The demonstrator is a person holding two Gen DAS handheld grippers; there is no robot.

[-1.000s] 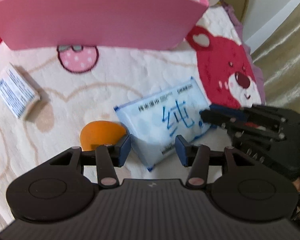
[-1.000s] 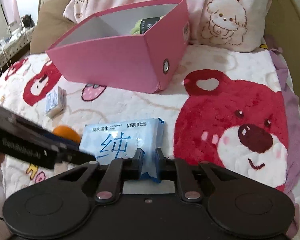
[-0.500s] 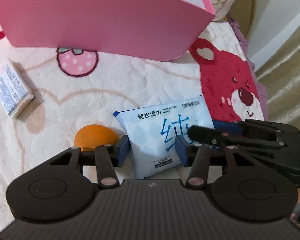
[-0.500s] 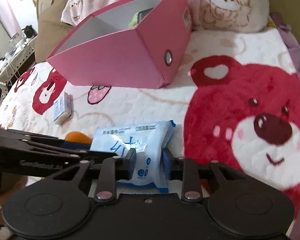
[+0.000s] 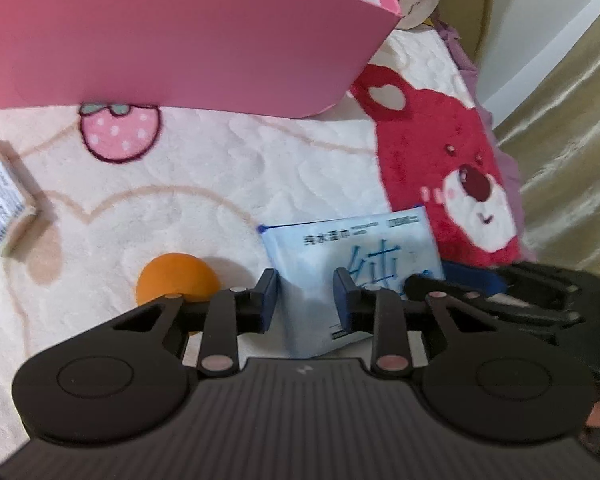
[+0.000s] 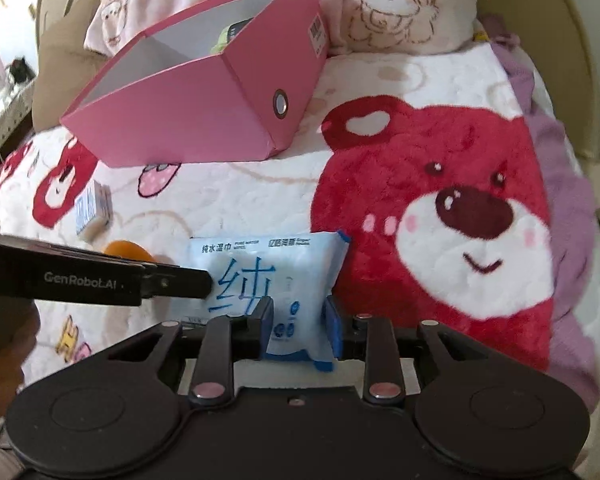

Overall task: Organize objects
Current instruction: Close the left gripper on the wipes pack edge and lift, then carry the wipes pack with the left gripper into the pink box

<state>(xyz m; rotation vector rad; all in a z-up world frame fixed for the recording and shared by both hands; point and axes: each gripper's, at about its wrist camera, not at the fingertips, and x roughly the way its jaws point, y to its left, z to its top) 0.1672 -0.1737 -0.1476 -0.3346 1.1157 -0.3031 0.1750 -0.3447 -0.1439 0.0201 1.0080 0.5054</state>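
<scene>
A light-blue wet wipes pack (image 5: 352,248) (image 6: 260,256) is propped up off the bear blanket between both grippers. My left gripper (image 5: 306,292) has its jaws closing, with its blue pads against the pack's near left corner. In the right wrist view the left gripper (image 6: 172,284) reaches in from the left and touches the pack's side. My right gripper (image 6: 300,320) has the pack's lower right corner between its pads, which still touch it as the jaws are opening. A pink box (image 5: 180,48) (image 6: 180,120) stands open behind, with green yarn (image 6: 224,38) inside.
An orange ball (image 5: 172,276) (image 6: 124,250) lies just left of the pack. A small white and blue carton (image 5: 0,196) (image 6: 90,208) sits further left. Pillows line the back of the bed, and a beige curtain (image 5: 572,128) hangs past the blanket's right edge.
The left jaws have narrowed onto the pack. The right jaws have widened from a tight pinch. The pack has tipped up from lying flat on the blanket.
</scene>
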